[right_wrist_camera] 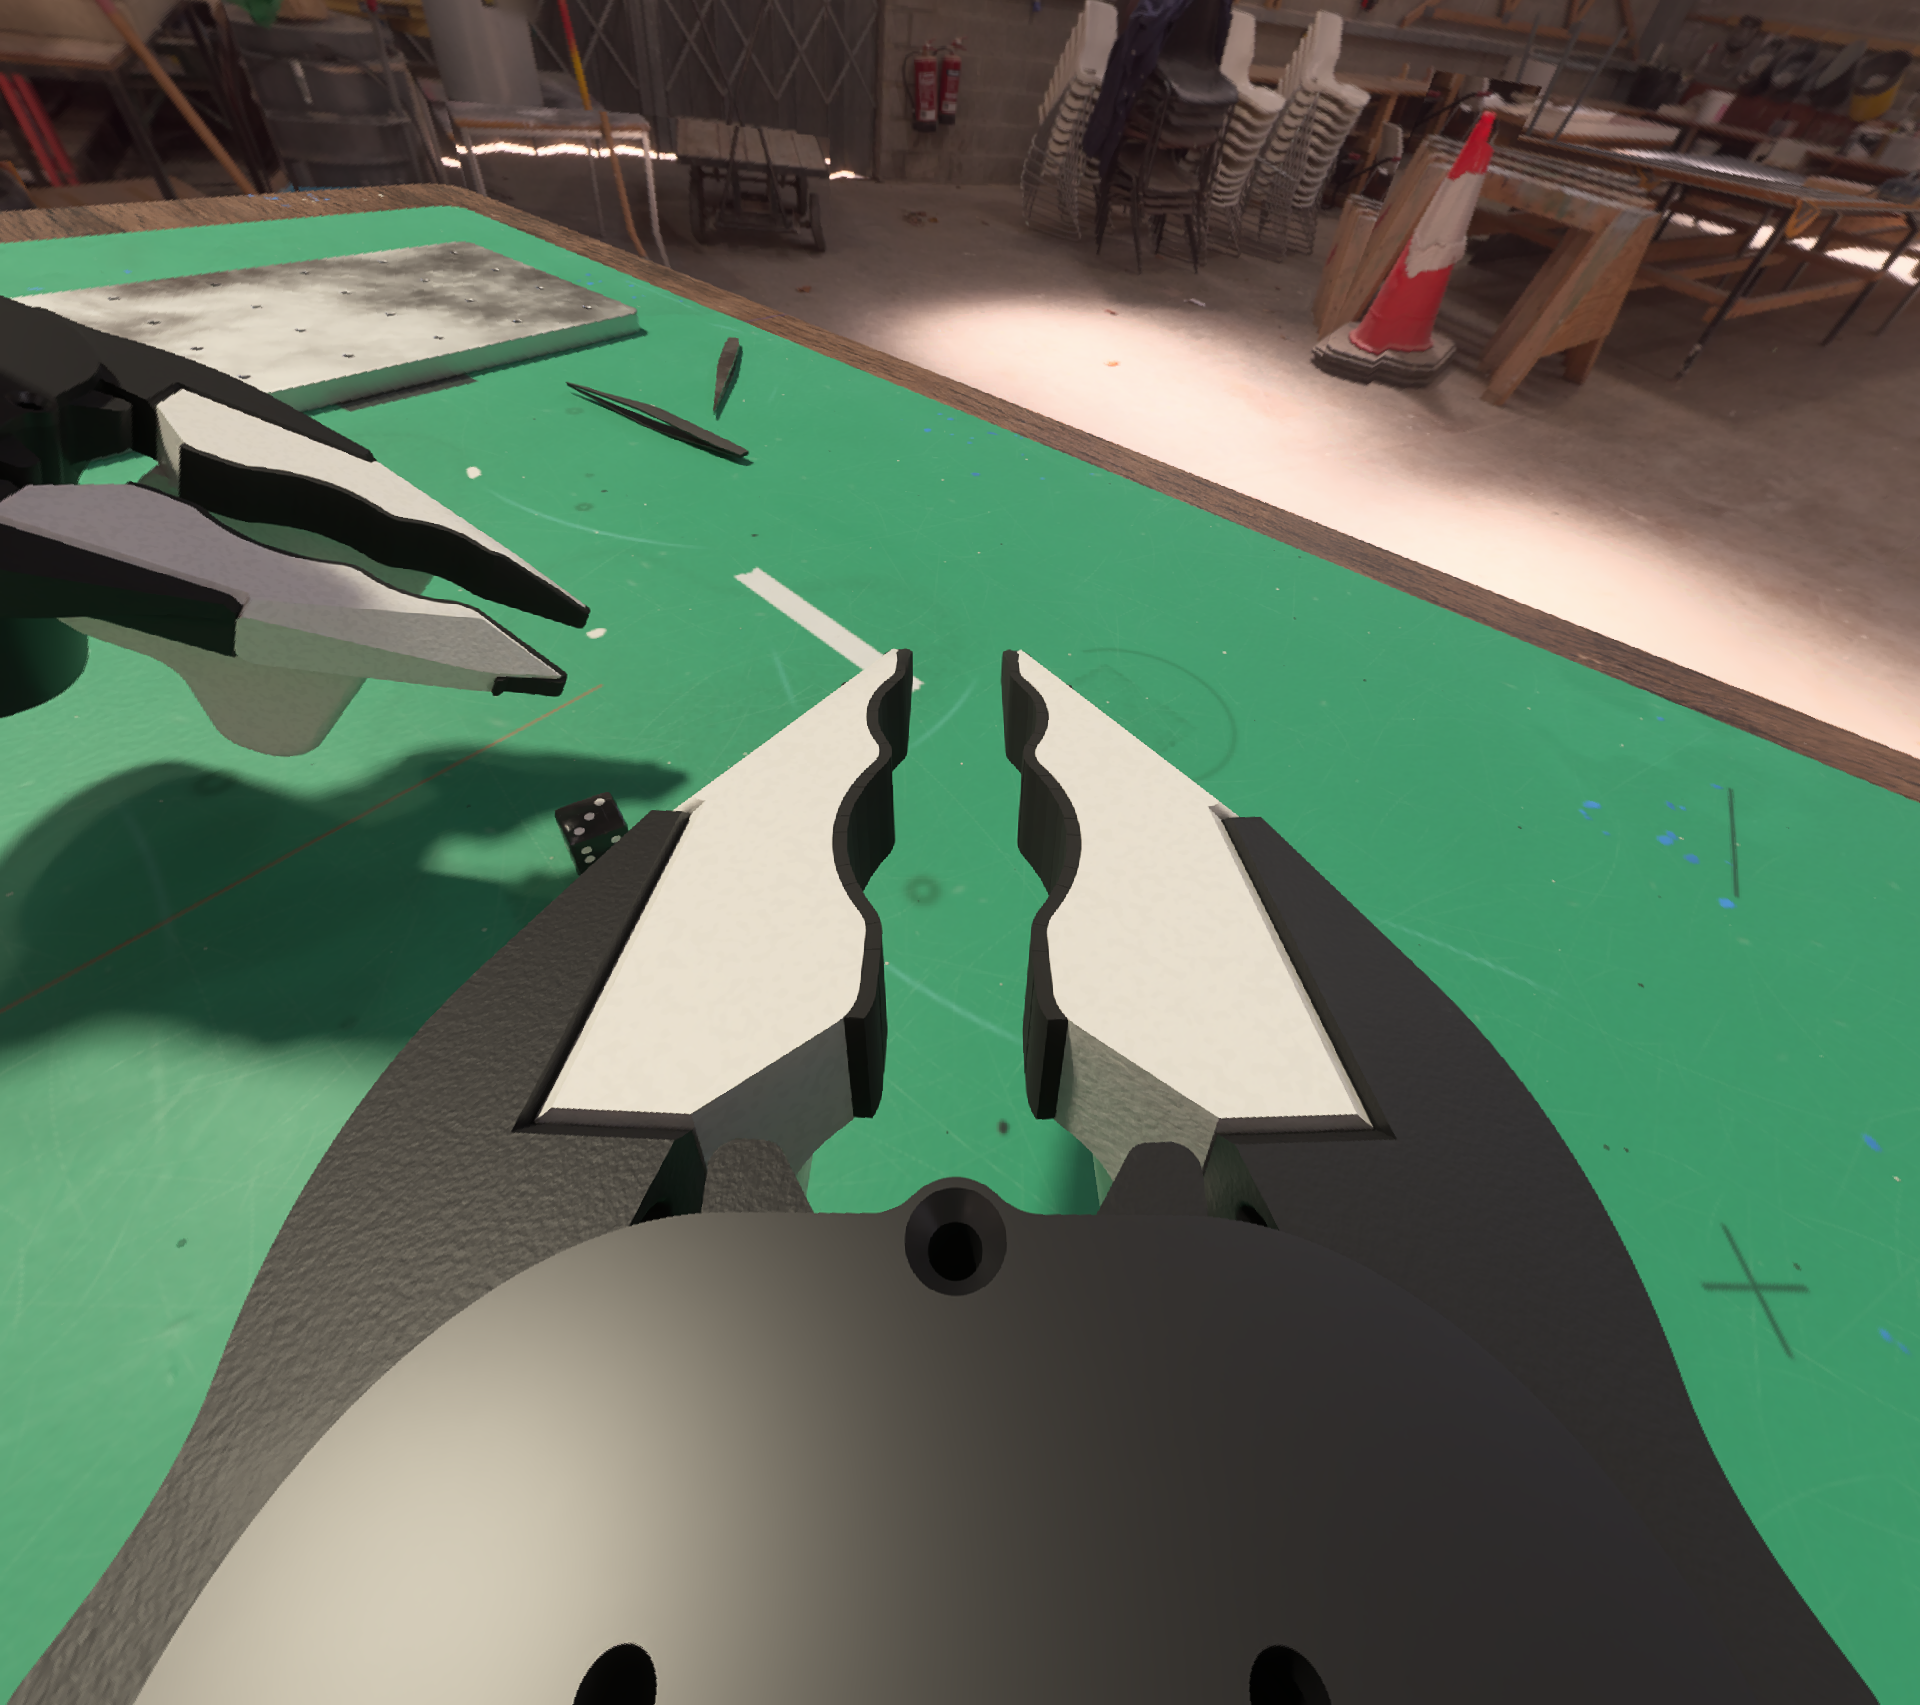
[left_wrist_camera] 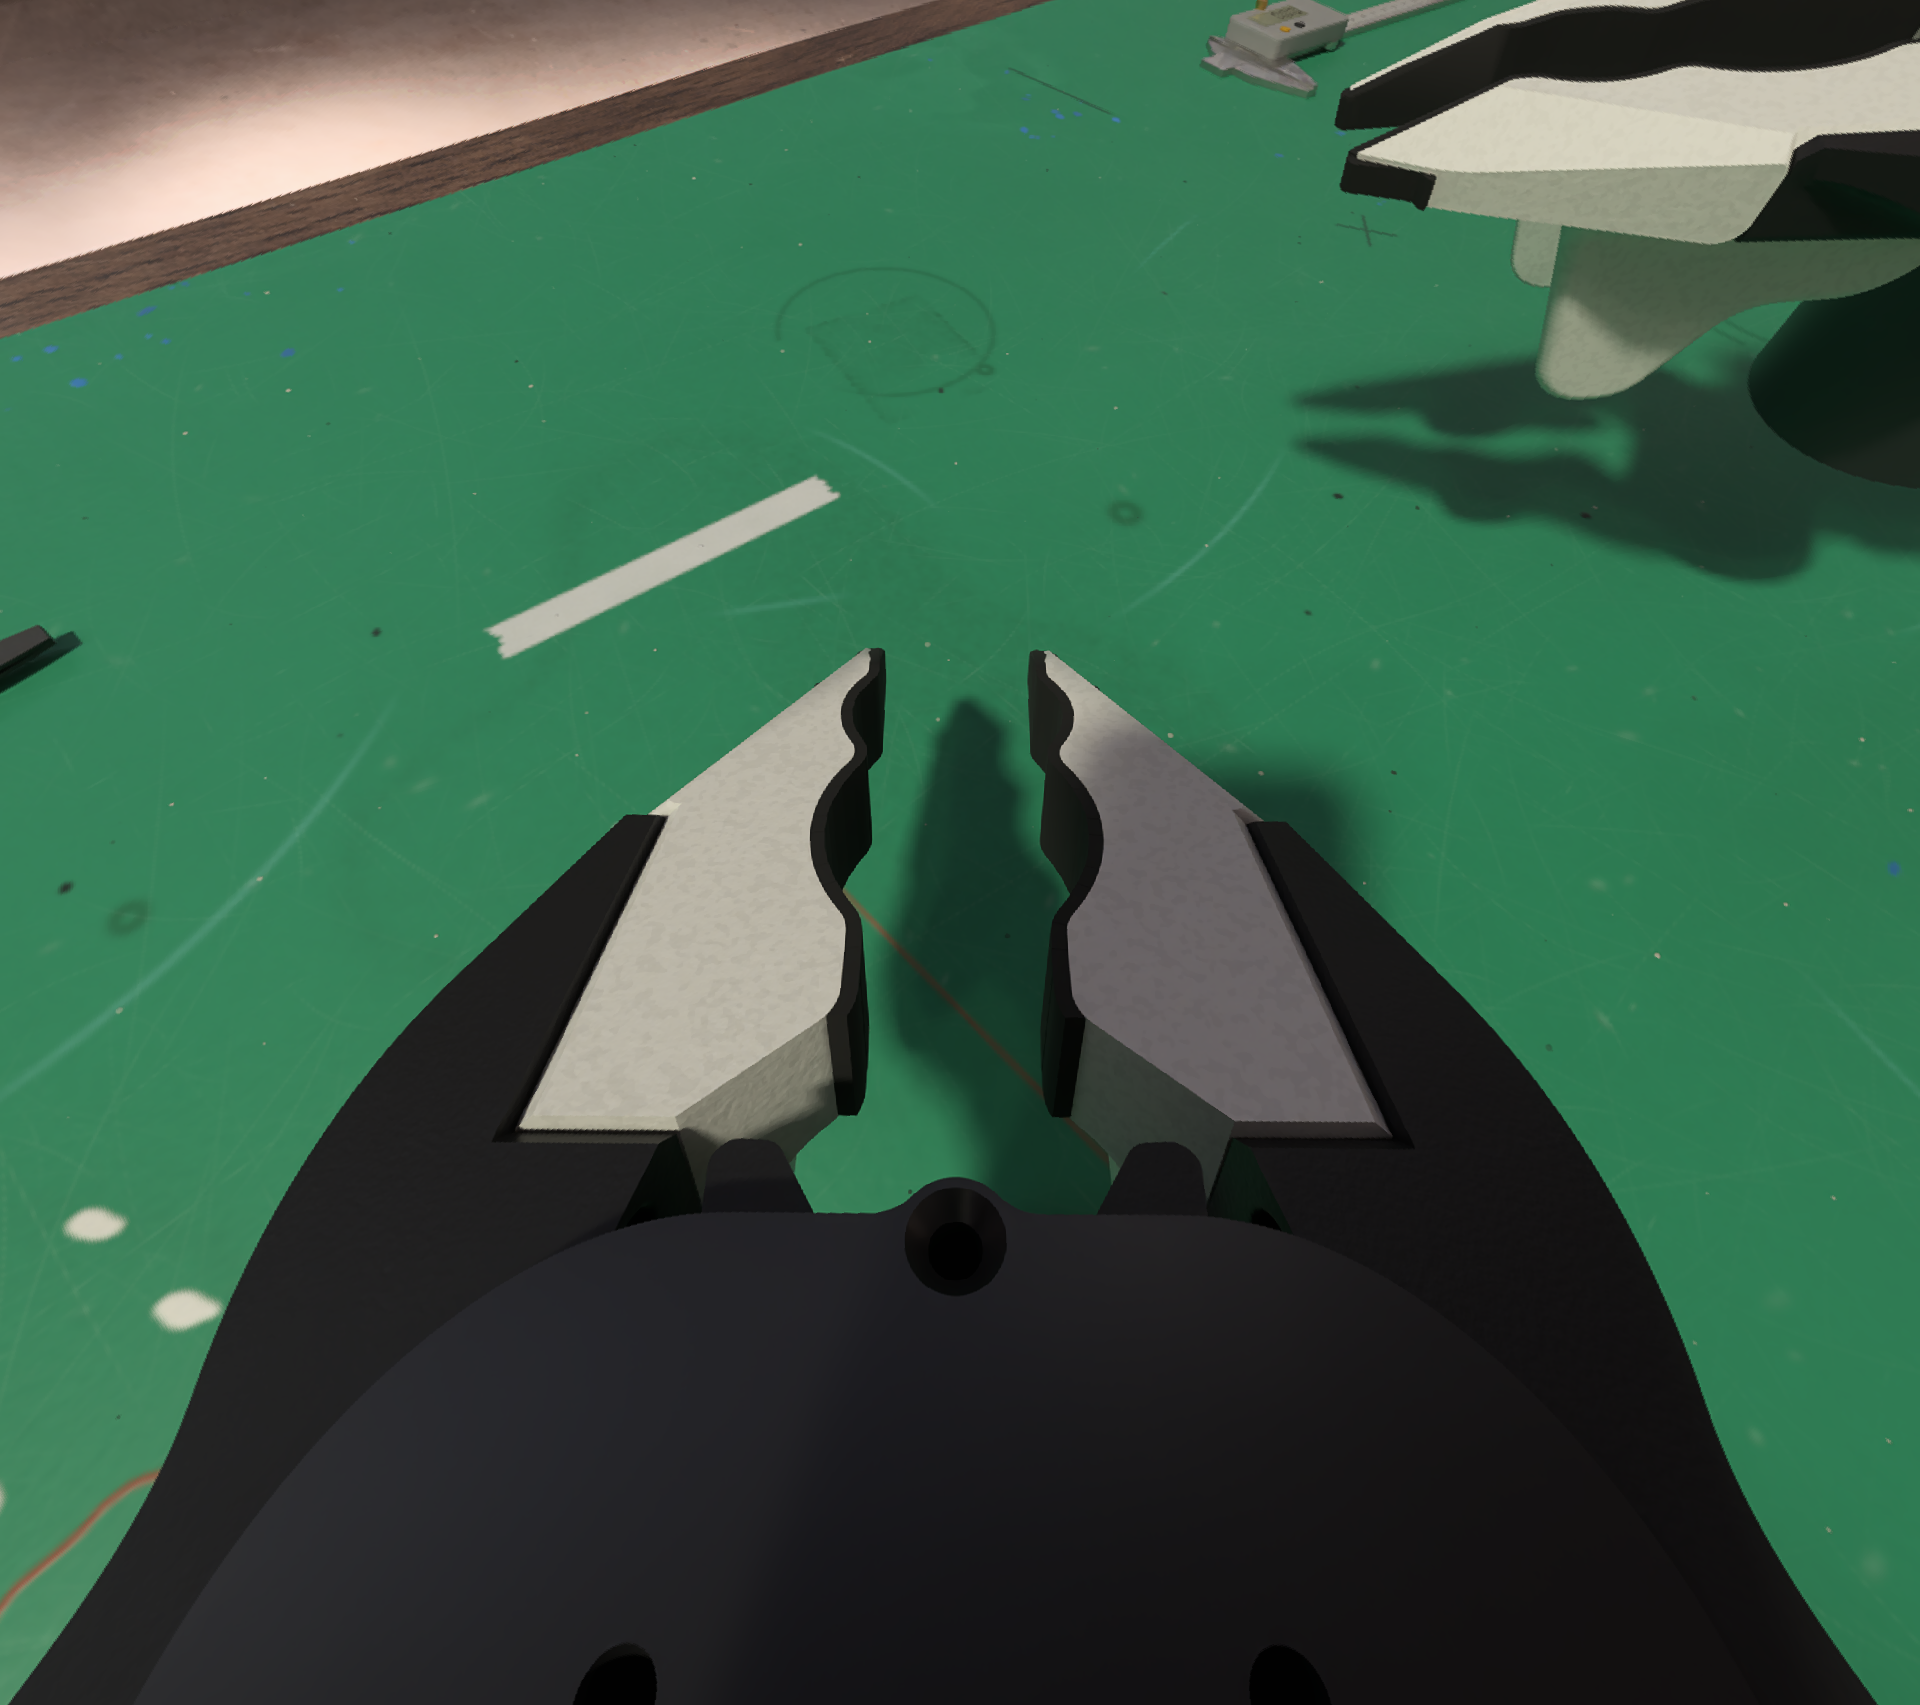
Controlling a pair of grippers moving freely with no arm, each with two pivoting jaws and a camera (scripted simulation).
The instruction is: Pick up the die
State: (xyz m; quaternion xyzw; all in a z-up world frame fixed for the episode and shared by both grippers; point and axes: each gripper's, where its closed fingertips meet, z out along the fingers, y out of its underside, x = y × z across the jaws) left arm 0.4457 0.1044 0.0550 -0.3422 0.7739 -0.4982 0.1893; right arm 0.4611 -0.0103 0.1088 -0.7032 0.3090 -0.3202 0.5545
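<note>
A small black die [right_wrist_camera: 590, 829] with white pips lies on the green mat in the right wrist view, just left of my right gripper's left finger and partly hidden by it. My right gripper [right_wrist_camera: 956, 668] is open and empty above the mat, its tips past the die. My left gripper [left_wrist_camera: 956, 668] is open and empty over bare mat; the die does not show in its view. The left gripper also shows in the right wrist view [right_wrist_camera: 566, 647] at the left, hovering above and left of the die. The right gripper shows in the left wrist view [left_wrist_camera: 1351, 143] at the upper right.
A grey metal plate [right_wrist_camera: 312, 315] and black tweezers [right_wrist_camera: 665, 414] lie at the far left of the mat. A digital caliper [left_wrist_camera: 1299, 34] lies near the far edge. A white tape strip [left_wrist_camera: 665, 569] lies mid-mat. The table's wooden edge [right_wrist_camera: 1351, 554] runs close on the right.
</note>
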